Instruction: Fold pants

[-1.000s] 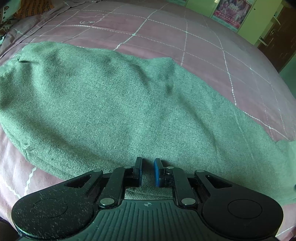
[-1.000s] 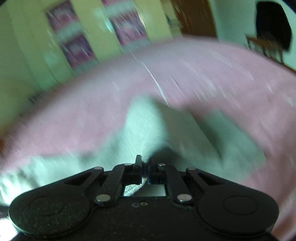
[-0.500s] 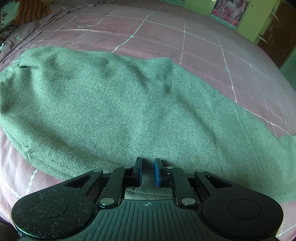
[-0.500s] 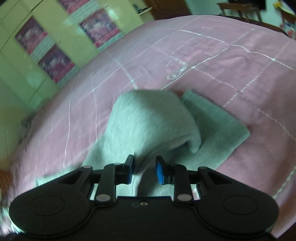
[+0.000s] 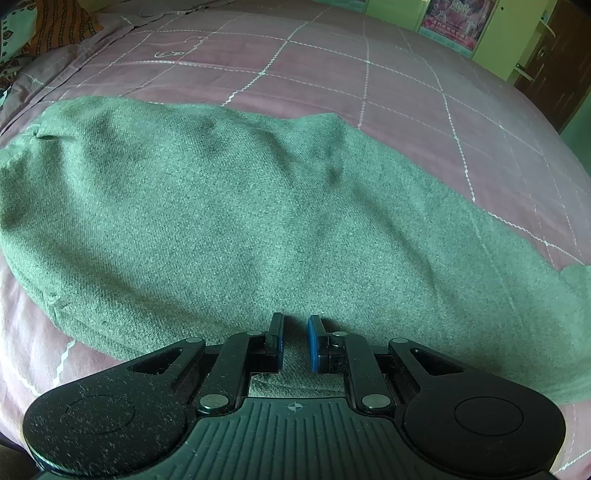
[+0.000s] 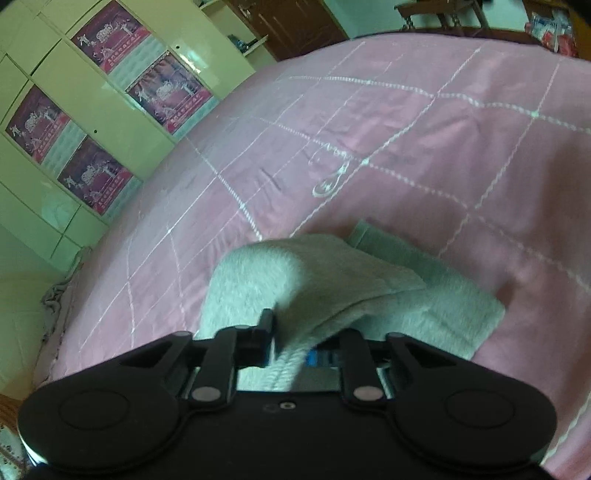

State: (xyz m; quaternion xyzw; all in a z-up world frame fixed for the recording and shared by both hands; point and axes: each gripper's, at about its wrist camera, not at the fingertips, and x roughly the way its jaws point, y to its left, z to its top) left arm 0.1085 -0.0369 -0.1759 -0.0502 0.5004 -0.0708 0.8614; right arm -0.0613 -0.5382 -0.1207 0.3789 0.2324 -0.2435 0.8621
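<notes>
1. One pair of grey-green pants [image 5: 229,229] lies spread across one pink bedspread [image 5: 332,74] with a white grid pattern; the left wrist view shows the broad upper part flat on the bed, running from left to right.
2. The left gripper [image 5: 295,339] sits low over the near edge of the pants. Its two blue-padded fingers [image 5: 314,343] stand a little apart with a narrow gap between them, and cloth shows beneath the gap, but nothing is pinched.
3. In the right wrist view, the leg end of the pants [image 6: 332,280] is doubled over: one upper layer humps up over one lower layer that lies flat on the bedspread [image 6: 443,147].
4. The right gripper [image 6: 291,343] has its two fingers parted, with a bunched ridge of cloth passing between them. The right finger is partly hidden by the cloth, so whether the cloth is pressed or merely lies in the gap cannot be told.
5. Behind the bed stands one pale yellow wardrobe [image 6: 74,110] bearing four pink posters [image 6: 168,92].
6. One patterned pillow [image 5: 55,26] sits at the far left corner in the left wrist view.
</notes>
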